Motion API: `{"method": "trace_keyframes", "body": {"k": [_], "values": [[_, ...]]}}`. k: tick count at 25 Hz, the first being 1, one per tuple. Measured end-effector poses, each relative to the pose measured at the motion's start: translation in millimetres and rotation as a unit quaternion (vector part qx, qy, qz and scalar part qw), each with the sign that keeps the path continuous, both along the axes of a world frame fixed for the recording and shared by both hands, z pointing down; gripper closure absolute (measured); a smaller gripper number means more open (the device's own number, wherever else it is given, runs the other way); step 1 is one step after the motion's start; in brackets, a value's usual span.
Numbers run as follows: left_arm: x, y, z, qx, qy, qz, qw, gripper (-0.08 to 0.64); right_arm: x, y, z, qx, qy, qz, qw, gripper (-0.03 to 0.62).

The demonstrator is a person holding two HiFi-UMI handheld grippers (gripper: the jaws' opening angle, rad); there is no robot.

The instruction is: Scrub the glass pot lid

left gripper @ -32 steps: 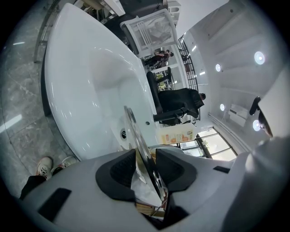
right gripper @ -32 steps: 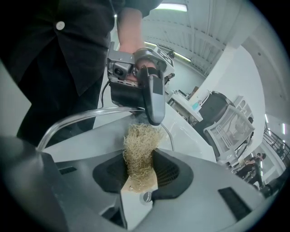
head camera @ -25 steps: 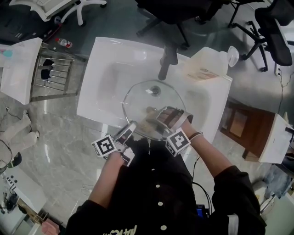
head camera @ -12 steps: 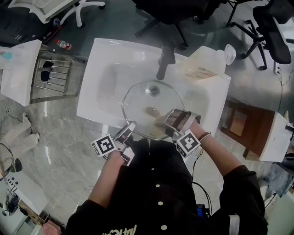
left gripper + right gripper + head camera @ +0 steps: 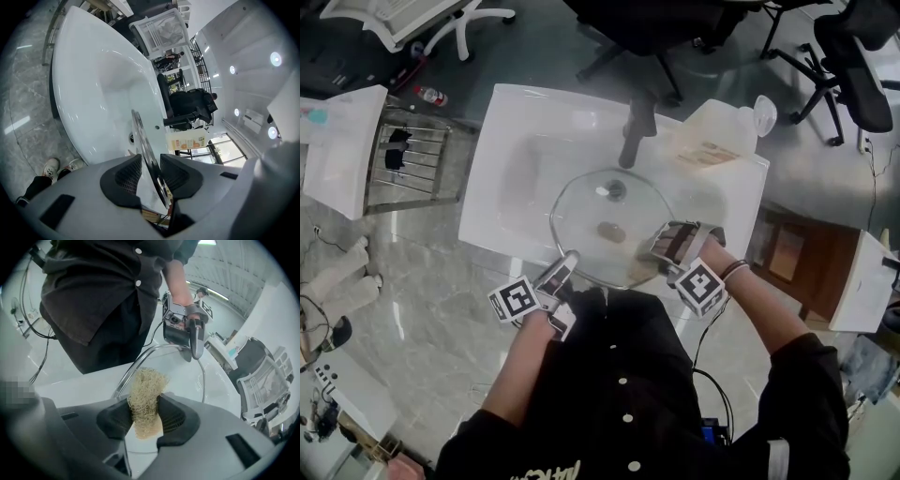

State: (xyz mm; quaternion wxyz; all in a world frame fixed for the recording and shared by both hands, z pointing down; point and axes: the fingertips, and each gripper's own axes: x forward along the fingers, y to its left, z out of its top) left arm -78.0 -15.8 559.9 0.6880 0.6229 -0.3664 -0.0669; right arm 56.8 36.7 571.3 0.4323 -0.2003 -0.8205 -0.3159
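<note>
The round glass pot lid is held over the white sink. My left gripper is shut on its near-left rim; in the left gripper view the lid runs edge-on between the pads of that gripper. My right gripper is at the lid's near-right rim, shut on a tan fibrous scrubber. In the right gripper view the scrubber's top lies against the lid's metal rim, with the left gripper clamped on the far side.
A dark faucet rises behind the lid. A white labelled container stands at the sink's back right. A wire rack lies left of the sink on the grey marble counter. Office chairs stand beyond.
My right gripper has slid with the scrubber to the right along the lid's near rim and has rolled a little. The left gripper and the lid have stayed put.
</note>
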Motion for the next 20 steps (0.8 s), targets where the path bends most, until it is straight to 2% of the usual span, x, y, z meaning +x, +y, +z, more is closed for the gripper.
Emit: {"method": "trace_keyframes", "body": {"k": [2, 5, 8, 10, 13, 17, 19, 20], "values": [[0, 0, 0, -0.001, -0.002, 0.002, 1.0, 0.417, 4, -1, 2, -0.002, 0.009, -0.007, 1.0, 0.448], [-4, 1, 2, 0.003, -0.028, 0.015, 0.9995, 0.416, 3, -2, 3, -0.002, 0.014, -0.008, 1.0, 0.448], [1, 0, 1, 0.014, -0.028, 0.029, 0.9991, 0.404, 1, -4, 3, -0.005, 0.011, 0.006, 1.0, 0.446], [3, 2, 1, 0.014, -0.038, 0.049, 0.998, 0.4, 1, -9, 3, -0.003, 0.004, 0.03, 1.0, 0.445], [4, 9, -3, 0.012, -0.046, 0.078, 0.9958, 0.39, 0, -23, -5, -0.008, -0.021, 0.097, 0.995, 0.445], [2, 19, -13, 0.019, -0.052, 0.102, 0.9933, 0.382, 0, -46, -26, -0.034, -0.071, 0.203, 0.976, 0.445], [-4, 25, -17, 0.03, -0.069, 0.116, 0.9904, 0.382, 1, -61, -44, -0.053, -0.109, 0.268, 0.956, 0.445], [-9, 28, -20, 0.038, -0.079, 0.123, 0.9885, 0.391, 1, -69, -55, -0.066, -0.133, 0.304, 0.941, 0.445]]}}
